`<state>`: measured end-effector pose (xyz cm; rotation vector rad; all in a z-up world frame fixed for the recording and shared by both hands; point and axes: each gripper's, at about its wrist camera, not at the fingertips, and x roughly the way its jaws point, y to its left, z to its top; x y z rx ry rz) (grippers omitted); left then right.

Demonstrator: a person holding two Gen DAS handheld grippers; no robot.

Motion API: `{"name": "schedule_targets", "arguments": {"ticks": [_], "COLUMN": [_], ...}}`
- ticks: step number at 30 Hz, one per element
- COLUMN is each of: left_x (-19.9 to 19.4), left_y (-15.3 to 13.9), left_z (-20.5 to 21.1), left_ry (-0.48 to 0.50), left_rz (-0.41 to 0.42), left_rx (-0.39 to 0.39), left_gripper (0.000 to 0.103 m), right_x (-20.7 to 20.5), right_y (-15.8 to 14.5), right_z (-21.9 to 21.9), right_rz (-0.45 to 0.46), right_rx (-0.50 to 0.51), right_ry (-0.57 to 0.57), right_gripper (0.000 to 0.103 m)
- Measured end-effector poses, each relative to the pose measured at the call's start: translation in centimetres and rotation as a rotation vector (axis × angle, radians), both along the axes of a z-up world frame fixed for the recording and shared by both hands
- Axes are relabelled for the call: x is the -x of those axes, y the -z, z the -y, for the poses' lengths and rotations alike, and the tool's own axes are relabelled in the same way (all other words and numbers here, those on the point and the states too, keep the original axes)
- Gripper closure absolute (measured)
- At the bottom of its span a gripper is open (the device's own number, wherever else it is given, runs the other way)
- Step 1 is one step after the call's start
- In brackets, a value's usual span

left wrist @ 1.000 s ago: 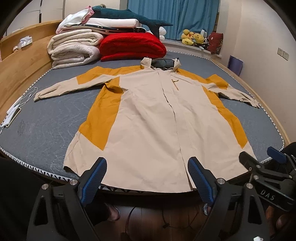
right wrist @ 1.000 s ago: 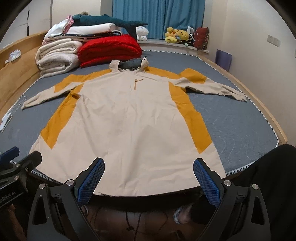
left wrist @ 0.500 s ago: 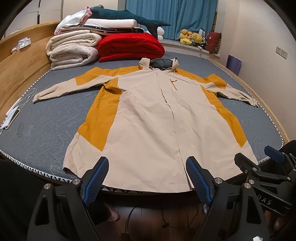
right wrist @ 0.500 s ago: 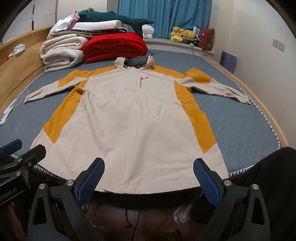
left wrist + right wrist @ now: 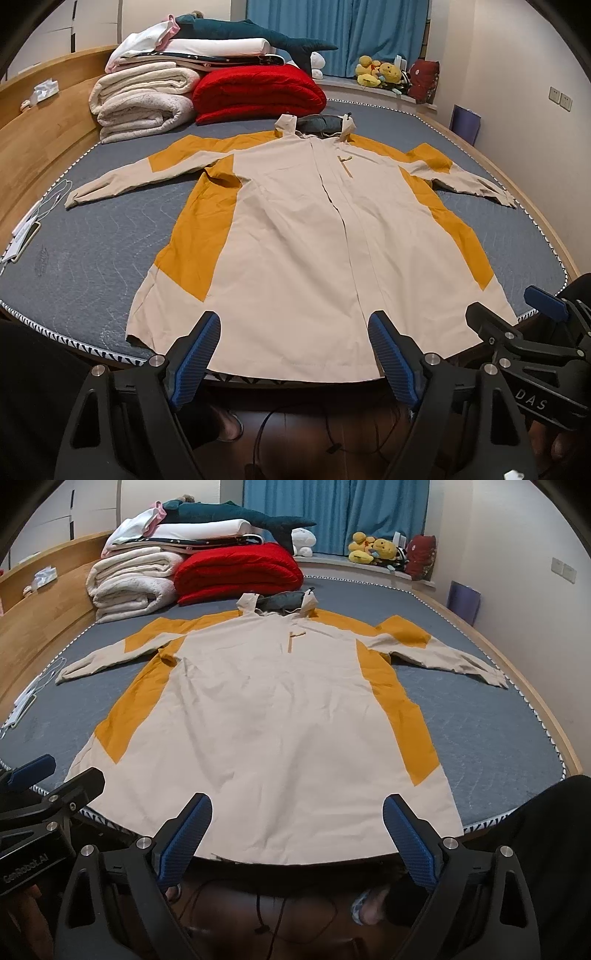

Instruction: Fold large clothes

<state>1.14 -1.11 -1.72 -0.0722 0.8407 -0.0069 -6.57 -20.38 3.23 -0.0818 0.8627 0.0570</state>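
A long beige coat [image 5: 295, 236] with mustard side panels lies flat on the grey bed [image 5: 92, 236], front up, sleeves spread to both sides, hood end far away. Its hem [image 5: 295, 373] reaches the near bed edge. My left gripper [image 5: 293, 326] hovers open just above and before the hem's middle, with nothing between its blue pads [image 5: 195, 350]. Over the same hem, my right gripper [image 5: 297, 806] is also open and empty above the coat [image 5: 280, 716]. Each gripper shows at the edge of the other's view: the right gripper [image 5: 517, 332], the left gripper [image 5: 55, 786].
Folded white blankets [image 5: 140, 103], a red quilt [image 5: 258, 96] and a teal plush [image 5: 251, 33] are stacked at the bed's far end. A phone and cable [image 5: 26, 236] lie at the left edge. A wooden rail runs along the left, a wall along the right.
The left gripper's jaws have narrowed slightly. Both grippers stay near the hem and the coat has not moved.
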Motion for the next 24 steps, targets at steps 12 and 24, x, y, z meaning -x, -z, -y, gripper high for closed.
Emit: {"name": "schedule_targets", "arguments": {"ticks": [12, 24], "left_x": [0.03, 0.09], "left_y": [0.03, -0.09], "left_z": [-0.16, -0.18], "left_ry": [-0.004, -0.005], "left_rz": [-0.008, -0.009], "left_rx": [0.012, 0.013], "left_gripper": [0.023, 0.023], "right_x": [0.02, 0.07], "right_y": [0.02, 0.07], "right_z": [0.35, 0.34], "right_rz": [0.003, 0.013], "right_rx": [-0.010, -0.002], "right_ry": [0.014, 0.031], "right_gripper": [0.013, 0.013]}}
